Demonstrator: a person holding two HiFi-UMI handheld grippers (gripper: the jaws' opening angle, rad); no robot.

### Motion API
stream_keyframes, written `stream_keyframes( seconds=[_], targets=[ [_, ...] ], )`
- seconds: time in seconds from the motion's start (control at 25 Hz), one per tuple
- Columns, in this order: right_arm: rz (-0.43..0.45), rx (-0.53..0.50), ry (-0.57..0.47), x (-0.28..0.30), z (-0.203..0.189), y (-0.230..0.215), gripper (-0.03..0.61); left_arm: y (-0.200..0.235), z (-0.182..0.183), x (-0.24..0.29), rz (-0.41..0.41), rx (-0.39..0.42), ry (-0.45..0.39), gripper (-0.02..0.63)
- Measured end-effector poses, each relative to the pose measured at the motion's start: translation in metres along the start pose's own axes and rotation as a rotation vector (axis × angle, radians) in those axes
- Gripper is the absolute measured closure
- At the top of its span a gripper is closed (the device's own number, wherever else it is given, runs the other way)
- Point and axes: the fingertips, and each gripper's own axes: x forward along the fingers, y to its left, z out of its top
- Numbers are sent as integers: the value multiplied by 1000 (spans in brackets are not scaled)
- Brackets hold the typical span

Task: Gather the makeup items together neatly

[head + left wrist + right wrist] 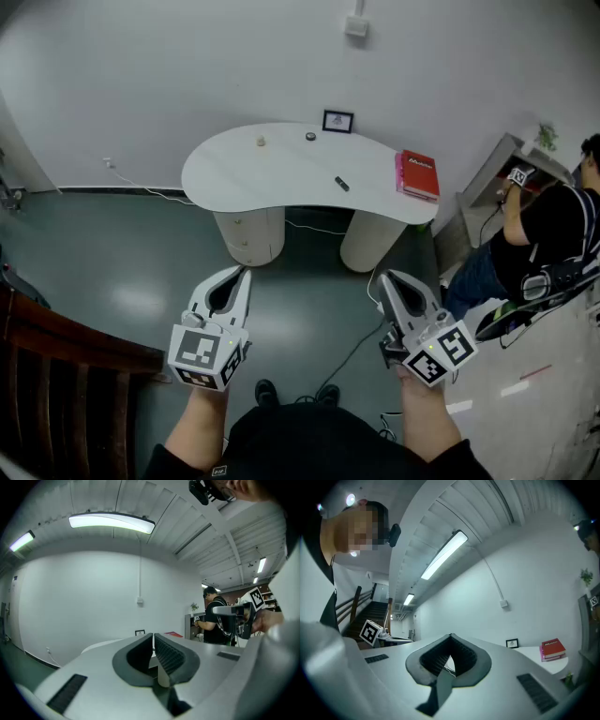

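Well short of the table (281, 178), left gripper (241, 274) and right gripper (386, 277) both clenched, empty, over floor. Makeup on tabletop, well apart: pale item (262, 142), dark disc (310, 137), dark stick (342, 184). Red book (419, 174) at right end.

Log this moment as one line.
stage: gathering not begun | left gripper: shut, empty | right gripper: shut, empty | white curved table: small black stick lies apart from other small items; red book at right end

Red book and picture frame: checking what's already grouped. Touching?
Apart. In the head view the red book lies at the right end of the table, the picture frame at its back edge, bare top between.
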Motion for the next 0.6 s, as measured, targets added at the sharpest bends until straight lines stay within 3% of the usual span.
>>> stream_keyframes(
  seconds=[0.36, 0.6],
  targets=[
    [26, 7, 8, 18, -9, 30, 545, 22, -2, -20, -6, -14, -9, 592],
    [69, 40, -25, 44, -11, 66, 543, 65, -3, -50, 13, -5, -21, 592]
  ],
)
